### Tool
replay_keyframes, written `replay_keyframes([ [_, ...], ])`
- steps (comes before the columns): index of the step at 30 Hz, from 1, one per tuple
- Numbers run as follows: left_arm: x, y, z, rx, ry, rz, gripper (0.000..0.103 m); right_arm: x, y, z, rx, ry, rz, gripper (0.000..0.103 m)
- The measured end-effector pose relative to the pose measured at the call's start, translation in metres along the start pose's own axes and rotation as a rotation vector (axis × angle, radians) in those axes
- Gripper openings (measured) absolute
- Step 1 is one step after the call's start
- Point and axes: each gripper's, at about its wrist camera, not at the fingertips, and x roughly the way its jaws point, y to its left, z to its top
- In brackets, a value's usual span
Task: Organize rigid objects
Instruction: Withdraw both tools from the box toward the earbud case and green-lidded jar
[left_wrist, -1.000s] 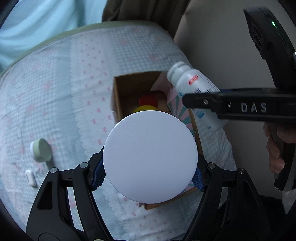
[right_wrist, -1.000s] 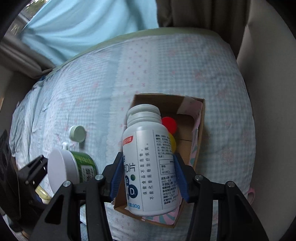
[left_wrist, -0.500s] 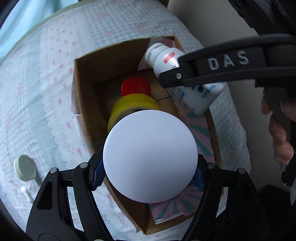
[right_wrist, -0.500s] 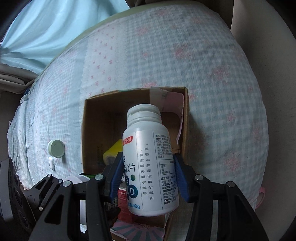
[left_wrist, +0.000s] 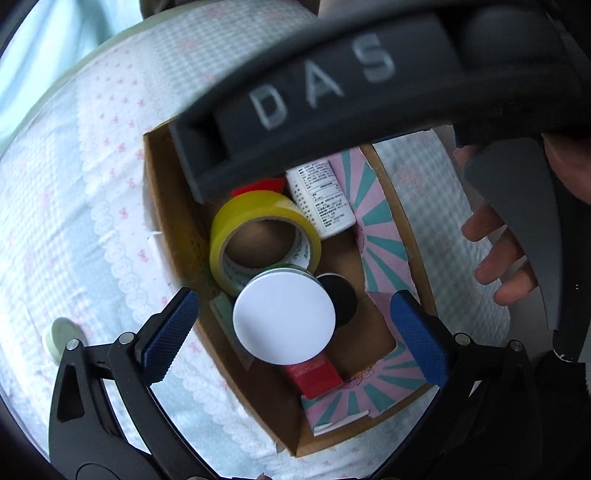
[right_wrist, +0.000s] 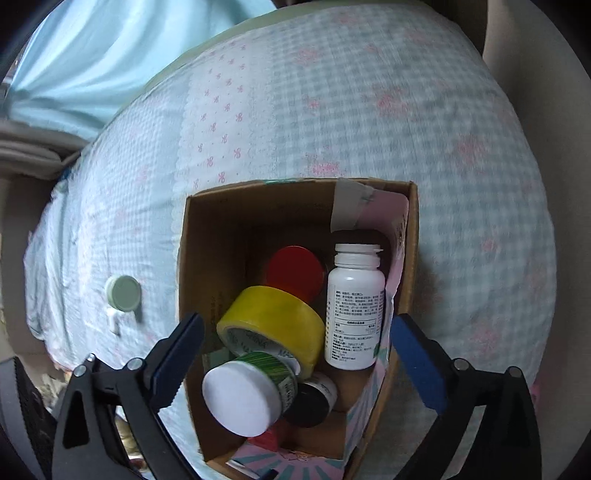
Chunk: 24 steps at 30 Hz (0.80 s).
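Cardboard box (right_wrist: 192, 295) sits low in the centre of both views, on a bed covered by a pale blue checked sheet (right_wrist: 332, 110). Nearest the cameras, the left claw (left_wrist: 295, 332) and the right claw (right_wrist: 295, 362) both stand spread wide and released, gripping nothing. Just beyond them, inside the box, a white-lidded green jar (right_wrist: 243, 395) lies against a yellow tape roll (right_wrist: 273, 325), with a small black-capped container (right_wrist: 310, 398) beside it. Further in, a white pill bottle (right_wrist: 354, 310) stands upright at the box's right wall, next to a red lid (right_wrist: 295, 273). At left of the right wrist view, a pale green cap (right_wrist: 123, 292) rests on the sheet, apart from the box.
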Motion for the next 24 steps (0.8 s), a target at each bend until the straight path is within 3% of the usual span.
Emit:
replay_keyframes([
  [15,-0.078,-0.002,-0.048,-0.015,-0.093,0.037,0.103,-0.059,0.026,-0.040,-0.023,-0.092,-0.074,0.102],
  [24,-0.155,0.021,-0.108,-0.094,-0.175,0.094,0.103,-0.123,0.071,-0.090,-0.042,-0.196,-0.100,0.102],
])
